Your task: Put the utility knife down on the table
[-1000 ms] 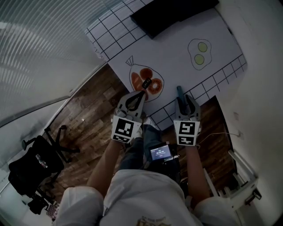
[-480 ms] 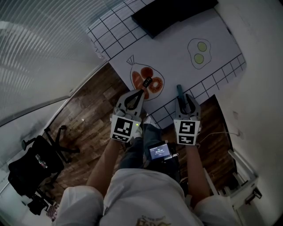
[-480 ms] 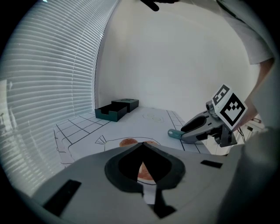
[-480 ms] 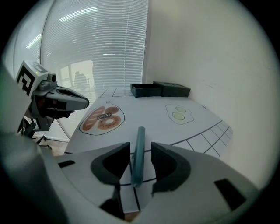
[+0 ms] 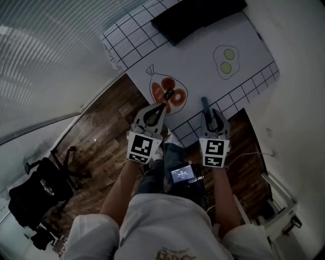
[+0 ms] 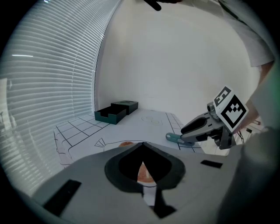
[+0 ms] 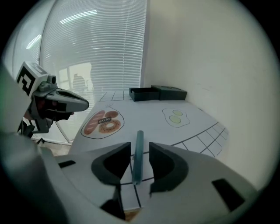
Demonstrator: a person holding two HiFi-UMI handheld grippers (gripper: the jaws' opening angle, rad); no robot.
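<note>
The right gripper (image 5: 212, 115) is holding a long, thin, blue-green utility knife (image 7: 138, 154) between its two jaws. The jaws are standing only a little way apart, pinching the knife in the narrow gap, and nothing else is in there. The knife is sticking out forward past the jaw tips and pointing across the white table with black grid lines (image 5: 200, 48). It is hanging low over the near edge of the table, above the grid squares. I cannot tell if its front end is touching the top. The left gripper (image 5: 163, 106) is hovering near the right one, by the same edge of the table. Its jaws are pressed together so that the tips are meeting, and it is holding nothing. Its tips are pointing at a drawing of a bag with brown donuts (image 5: 168, 92) on the table. A drawing of two fried eggs (image 5: 226, 61) is lying farther along the table, past the knife. A dark open box (image 5: 195, 15) is sitting at the far end. Below the grippers, a brown wooden floor (image 5: 104, 129) is showing, and a black office chair (image 5: 35, 188) is standing on it, well away from the table.
</note>
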